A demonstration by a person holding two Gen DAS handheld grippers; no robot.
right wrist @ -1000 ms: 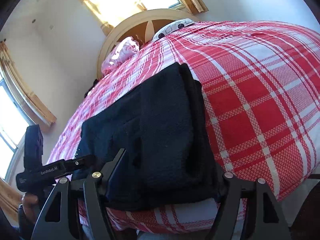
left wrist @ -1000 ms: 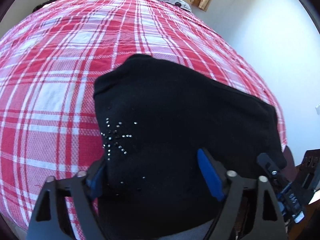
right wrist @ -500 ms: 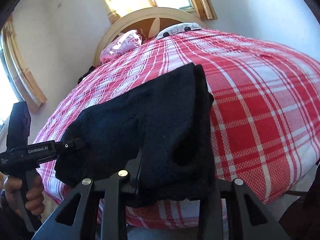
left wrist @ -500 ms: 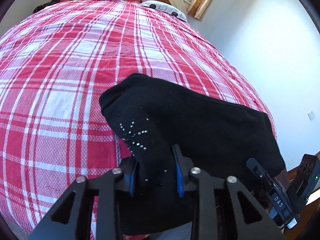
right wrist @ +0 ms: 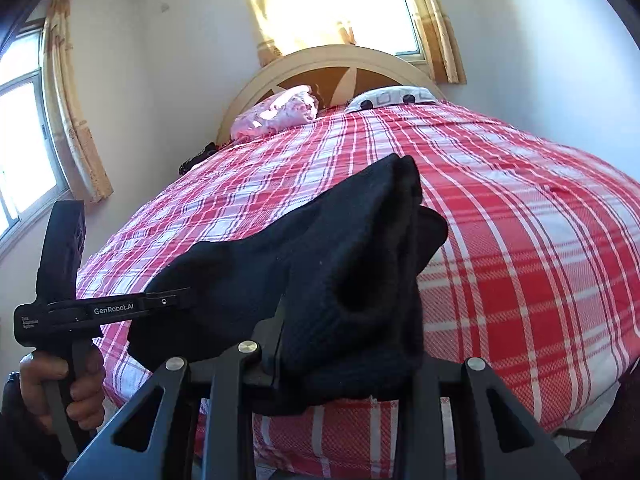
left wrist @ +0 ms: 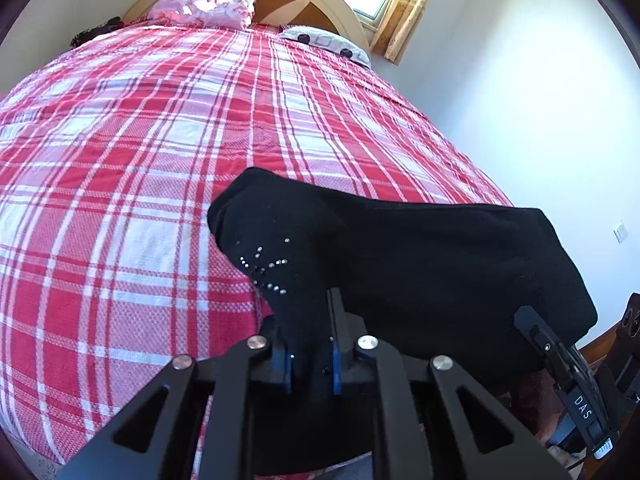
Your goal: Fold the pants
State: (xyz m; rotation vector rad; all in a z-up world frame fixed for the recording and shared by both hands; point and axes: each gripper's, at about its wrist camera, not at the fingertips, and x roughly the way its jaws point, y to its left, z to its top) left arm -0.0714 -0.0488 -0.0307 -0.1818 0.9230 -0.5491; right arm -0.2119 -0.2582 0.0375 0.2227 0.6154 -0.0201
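The black pants (left wrist: 400,256), with a small rhinestone star near one corner, lie folded at the near edge of the red plaid bed (left wrist: 160,160). My left gripper (left wrist: 310,360) is shut on the near left corner of the pants and lifts it. My right gripper (right wrist: 340,360) is shut on the near right edge of the pants (right wrist: 340,248), where thick cloth bulges between its jaws. The left tool (right wrist: 100,312) and the hand holding it show in the right wrist view. The right tool (left wrist: 560,368) shows in the left wrist view.
A pink pillow (left wrist: 204,4) and a white patterned pillow (left wrist: 324,42) lie at the rounded headboard (right wrist: 336,64). Curtained windows (right wrist: 336,0) stand behind the bed and at the left. A white wall (left wrist: 540,100) runs along the bed's right side.
Both grippers closed on the near edge of the pants and raised it off the bed. The views tilted up toward the headboard.
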